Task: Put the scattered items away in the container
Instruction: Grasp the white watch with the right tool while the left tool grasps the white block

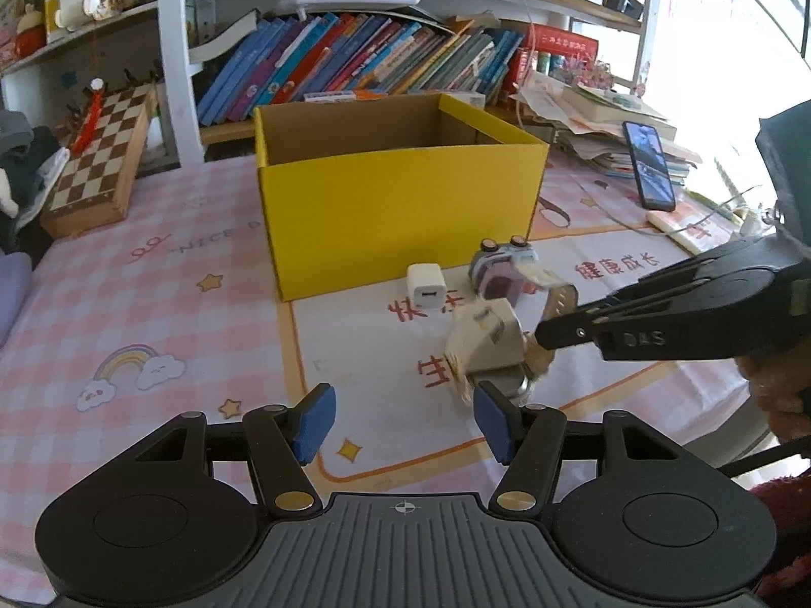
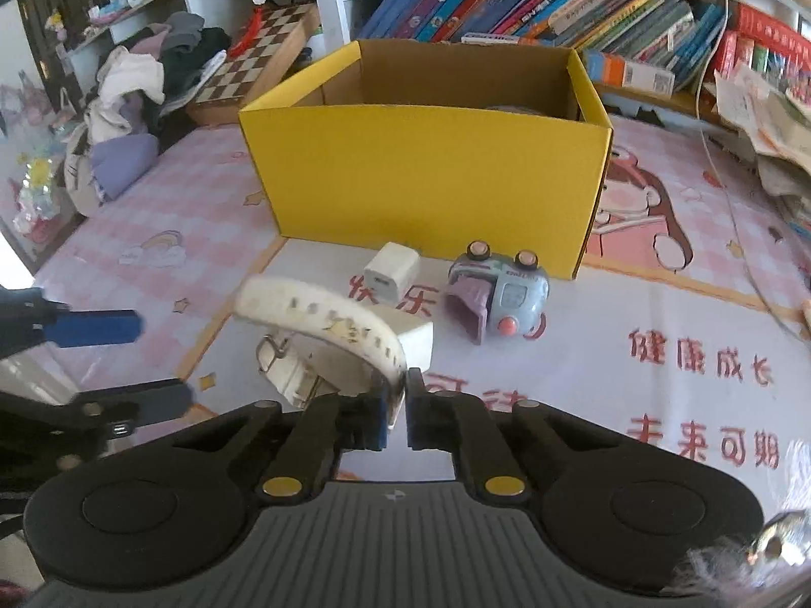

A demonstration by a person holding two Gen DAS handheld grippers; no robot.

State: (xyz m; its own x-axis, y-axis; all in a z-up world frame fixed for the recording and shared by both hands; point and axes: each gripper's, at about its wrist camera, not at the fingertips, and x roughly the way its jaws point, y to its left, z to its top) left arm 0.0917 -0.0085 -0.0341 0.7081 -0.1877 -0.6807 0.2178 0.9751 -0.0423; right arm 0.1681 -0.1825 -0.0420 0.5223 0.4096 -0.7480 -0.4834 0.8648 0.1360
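Note:
An open yellow cardboard box [image 1: 400, 213] stands on the table, also in the right wrist view [image 2: 431, 177]. In front of it lie a white charger cube [image 1: 427, 285] [image 2: 391, 273] and a small blue-purple toy car [image 1: 502, 266] [image 2: 499, 291]. My right gripper [image 2: 398, 413] is shut on the strap of a cream wristwatch [image 2: 324, 324], lifted just above the table; in the left wrist view it reaches in from the right [image 1: 545, 342] with the watch [image 1: 486, 344]. My left gripper [image 1: 403, 418] is open and empty, just in front of the watch.
A pink patterned mat [image 1: 152, 304] covers the table. A chessboard box [image 1: 101, 167] leans at the far left, a phone [image 1: 649, 164] and paper stacks at the far right. Bookshelves [image 1: 355, 55] stand behind the box. Clothes [image 2: 142, 86] pile at the left.

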